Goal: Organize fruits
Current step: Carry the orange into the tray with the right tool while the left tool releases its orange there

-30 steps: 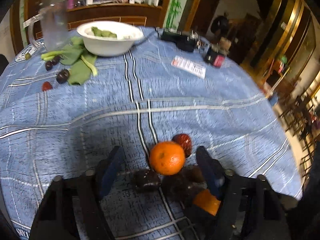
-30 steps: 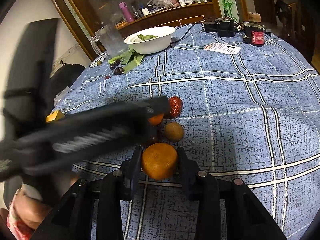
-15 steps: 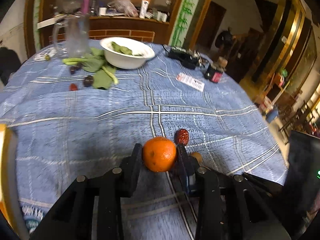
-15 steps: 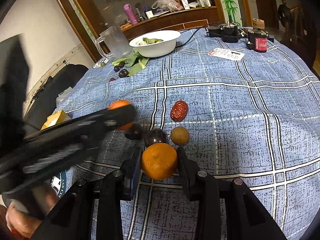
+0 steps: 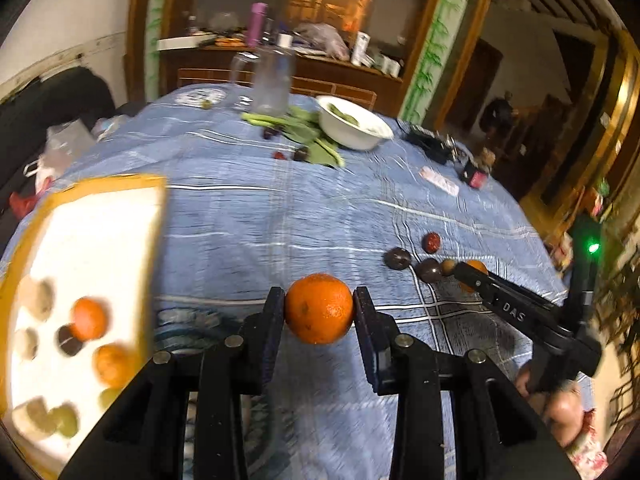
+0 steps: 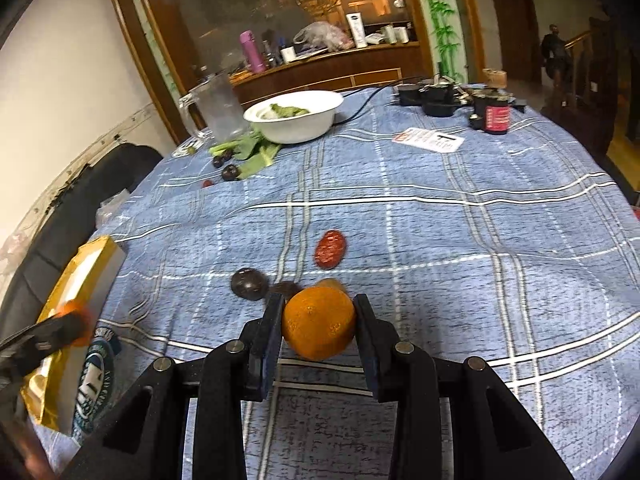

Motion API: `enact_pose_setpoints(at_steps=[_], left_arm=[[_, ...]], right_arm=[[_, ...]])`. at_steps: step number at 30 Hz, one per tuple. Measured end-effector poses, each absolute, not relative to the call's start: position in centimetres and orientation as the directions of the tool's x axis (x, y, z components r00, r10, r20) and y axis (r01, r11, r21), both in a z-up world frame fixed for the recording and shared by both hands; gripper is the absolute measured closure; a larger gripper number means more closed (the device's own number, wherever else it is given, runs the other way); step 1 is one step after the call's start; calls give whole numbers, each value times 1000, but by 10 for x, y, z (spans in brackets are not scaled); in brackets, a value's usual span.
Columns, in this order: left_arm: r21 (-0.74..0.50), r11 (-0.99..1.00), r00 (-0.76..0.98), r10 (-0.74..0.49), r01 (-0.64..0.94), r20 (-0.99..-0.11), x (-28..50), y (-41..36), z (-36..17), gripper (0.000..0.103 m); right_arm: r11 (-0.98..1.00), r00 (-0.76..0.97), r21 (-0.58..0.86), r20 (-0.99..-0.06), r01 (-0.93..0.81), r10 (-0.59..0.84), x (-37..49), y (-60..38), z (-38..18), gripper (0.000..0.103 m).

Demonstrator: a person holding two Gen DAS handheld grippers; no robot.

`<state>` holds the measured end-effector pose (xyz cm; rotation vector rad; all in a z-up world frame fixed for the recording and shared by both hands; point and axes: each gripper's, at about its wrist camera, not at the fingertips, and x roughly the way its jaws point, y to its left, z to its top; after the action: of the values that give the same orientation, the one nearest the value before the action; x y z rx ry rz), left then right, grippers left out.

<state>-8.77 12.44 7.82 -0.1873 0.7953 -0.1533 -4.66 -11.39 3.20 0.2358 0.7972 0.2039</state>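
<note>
My left tongs (image 5: 319, 309) and right tongs (image 6: 318, 324) each grip 1 orange; dark fruits (image 6: 249, 283) crowd 11 o'clock of the right orange (image 6: 319, 328), tray (image 5: 86, 248) at 9

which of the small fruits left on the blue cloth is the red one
The wrinkled red oval date, lying farthest from the right gripper; the two round dark fruits nearer are blackish-brown.

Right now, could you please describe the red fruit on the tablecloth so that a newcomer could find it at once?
On the blue plaid tablecloth, find the loose fruit cluster ahead of the right gripper. The oval wrinkled red date lies at its far edge; unlike the round dark plum nearby, it is bright red and elongated.
</note>
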Motion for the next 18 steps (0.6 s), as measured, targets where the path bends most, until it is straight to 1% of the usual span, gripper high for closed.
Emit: enact_pose_setpoints(at_steps=[3, 6, 12, 15, 18], left_arm=[[-234, 972, 728, -169, 13, -665, -108, 158, 95, 69], [-231, 971, 752, -109, -59, -650, -124, 195, 106, 69], [-224, 943, 747, 38, -247, -664, -150, 274, 99, 69], [-235, 920, 726, 74, -315, -684, -160, 307, 89, 69], [-254, 903, 710, 76, -347, -700, -169, 327, 77, 69]], right_arm=[[957, 685, 284, -685, -62, 248, -51, -118, 34, 66], [941, 678, 329, -673, -83, 295, -63, -111, 48, 66], [906, 645, 340, -639, -253, 420, -85, -44, 84, 66], [872, 593, 348, -639, -345, 490, -91, 4, 93, 66], [824, 520, 359, -646, -439, 559, -97, 58, 95, 65]])
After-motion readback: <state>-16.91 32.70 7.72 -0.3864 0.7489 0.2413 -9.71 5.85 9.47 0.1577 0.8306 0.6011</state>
